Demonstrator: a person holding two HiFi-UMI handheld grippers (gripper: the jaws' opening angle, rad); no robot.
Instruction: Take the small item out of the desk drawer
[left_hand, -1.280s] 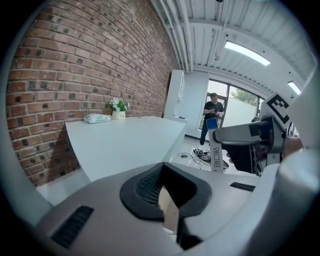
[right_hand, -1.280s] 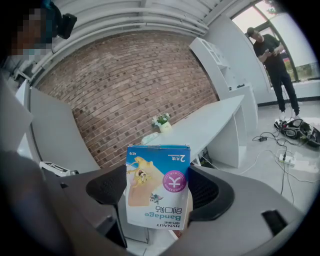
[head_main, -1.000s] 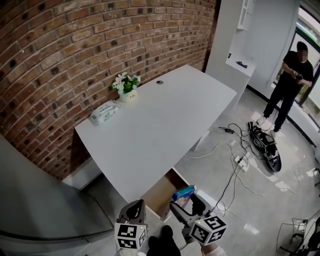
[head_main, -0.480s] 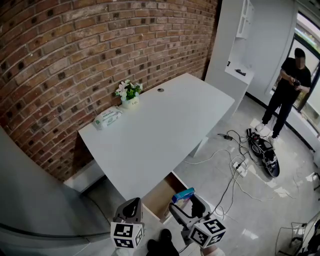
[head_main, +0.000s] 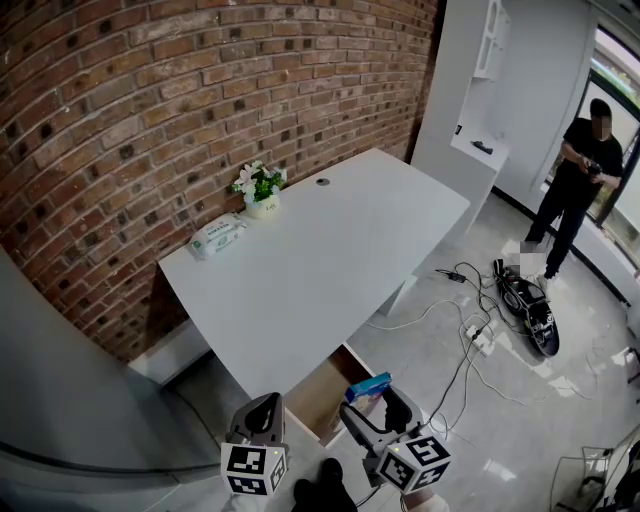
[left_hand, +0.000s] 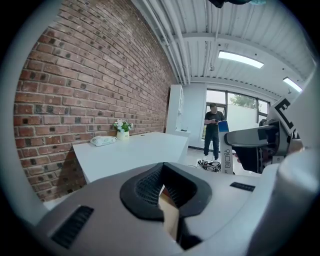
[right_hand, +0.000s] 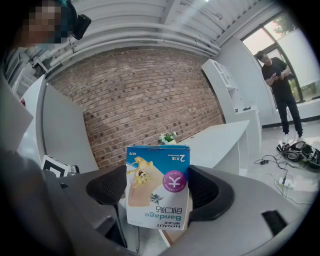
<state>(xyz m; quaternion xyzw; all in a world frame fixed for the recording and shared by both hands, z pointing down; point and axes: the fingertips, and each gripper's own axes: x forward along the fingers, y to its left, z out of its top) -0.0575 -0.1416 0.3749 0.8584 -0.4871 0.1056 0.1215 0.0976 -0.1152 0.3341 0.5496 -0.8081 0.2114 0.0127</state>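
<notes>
The bandage box (right_hand: 159, 186) is clamped between the jaws of the right gripper (head_main: 374, 402), just beside the open drawer (head_main: 322, 388) at its 9 o'clock, under the desk (head_main: 320, 260). The left gripper (left_hand: 162, 192) is closed on nothing. The thin carton may slip or be crushed if clamping pressure changes. Its inverted print reads "HYNAUT Bandage".

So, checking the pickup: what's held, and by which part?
Right gripper holds the bandage box by its two narrow sides; left gripper holds nothing.
</notes>
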